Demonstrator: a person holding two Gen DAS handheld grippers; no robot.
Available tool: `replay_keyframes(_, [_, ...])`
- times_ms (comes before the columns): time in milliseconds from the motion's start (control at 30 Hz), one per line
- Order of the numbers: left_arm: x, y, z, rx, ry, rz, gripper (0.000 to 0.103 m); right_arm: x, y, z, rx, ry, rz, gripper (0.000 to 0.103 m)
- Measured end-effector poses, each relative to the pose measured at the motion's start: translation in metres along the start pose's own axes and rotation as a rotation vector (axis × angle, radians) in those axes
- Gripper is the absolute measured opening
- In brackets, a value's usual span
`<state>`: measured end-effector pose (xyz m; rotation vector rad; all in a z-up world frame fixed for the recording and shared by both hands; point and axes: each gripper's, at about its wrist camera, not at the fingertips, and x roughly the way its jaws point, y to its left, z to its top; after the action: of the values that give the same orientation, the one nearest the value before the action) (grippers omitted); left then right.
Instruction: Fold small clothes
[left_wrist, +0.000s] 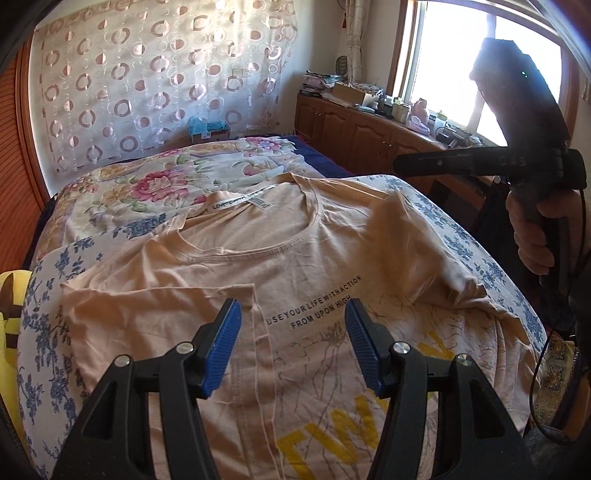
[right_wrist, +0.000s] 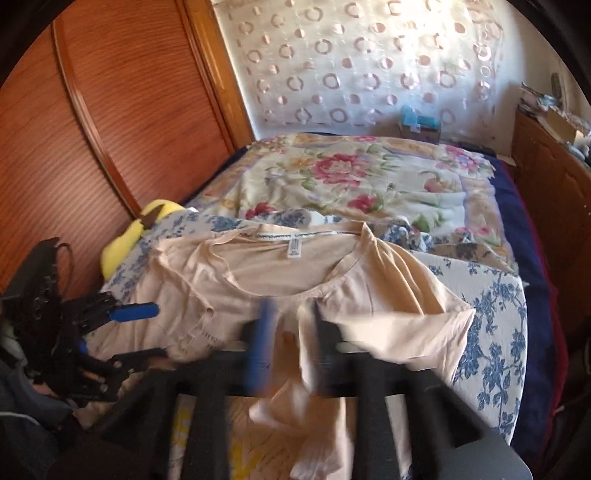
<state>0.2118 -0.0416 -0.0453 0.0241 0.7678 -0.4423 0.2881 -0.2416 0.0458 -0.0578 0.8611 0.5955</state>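
A peach T-shirt (left_wrist: 303, 254) with black lettering and a yellow print lies face up on a blue-flowered board (left_wrist: 480, 240). Its left side is folded in over the chest. My left gripper (left_wrist: 293, 332) is open and empty just above the shirt's chest, jaws wide apart. In the right wrist view the shirt (right_wrist: 266, 273) lies ahead, and my right gripper (right_wrist: 290, 339) is blurred and shut on the shirt's right sleeve edge (right_wrist: 321, 354), lifted off the board. The left gripper (right_wrist: 122, 332) shows at the left, open. The right gripper's handle (left_wrist: 480, 162) shows at the right.
The board (right_wrist: 495, 317) rests on a bed with a floral quilt (left_wrist: 166, 184). A yellow plush (right_wrist: 125, 236) lies at the board's left. A wooden wardrobe (right_wrist: 92, 129) stands left, a cluttered wooden cabinet (left_wrist: 369, 133) under the window at right.
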Motion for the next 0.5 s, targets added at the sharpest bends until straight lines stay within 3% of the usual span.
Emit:
replay_keyframes(100, [0.000, 0.003, -0.001, -0.008, 0.003, 0.005, 0.059, -0.006, -0.004, -0.006, 0.029, -0.022, 0.013, 0.053])
replay_keyframes(200, [0.002, 0.004, -0.002, -0.011, 0.007, 0.002, 0.059, -0.015, -0.008, -0.018, 0.023, -0.004, -0.032, 0.053])
replay_keyframes(500, [0.007, -0.001, -0.004, -0.005, 0.009, -0.016, 0.059, -0.022, 0.007, -0.092, 0.001, 0.116, -0.116, 0.032])
